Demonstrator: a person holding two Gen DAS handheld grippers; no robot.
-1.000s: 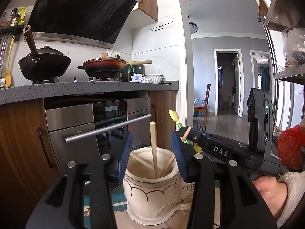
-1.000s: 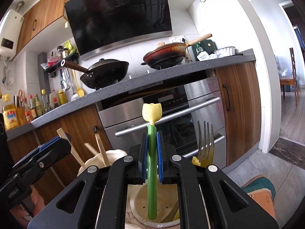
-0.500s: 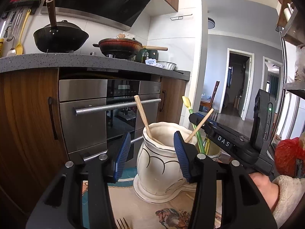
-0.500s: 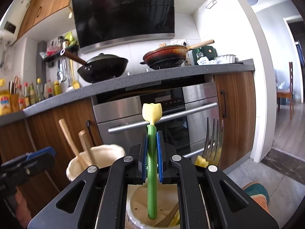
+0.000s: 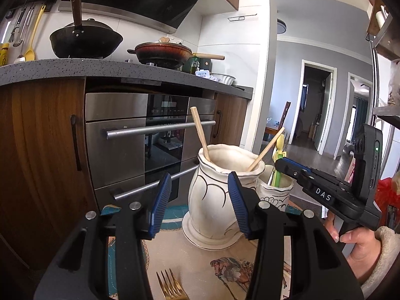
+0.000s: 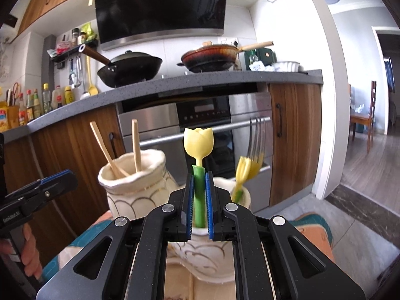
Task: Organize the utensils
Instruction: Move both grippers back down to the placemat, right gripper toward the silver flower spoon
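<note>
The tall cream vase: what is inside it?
Two wooden sticks lean out of the tall cream vase at its rim. Their lower ends, and anything else at the bottom, are hidden by its wall.

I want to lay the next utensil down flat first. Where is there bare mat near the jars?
Bare mat lies in front of the big jar, between it and the gold fork. Crowded: the small jar directly beside it, filled with tulip-handled utensils.

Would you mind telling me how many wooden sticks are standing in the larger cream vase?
2: left stick leaning left, right stick near upright, both inside the vase. Shorter ones may be hidden.
</note>
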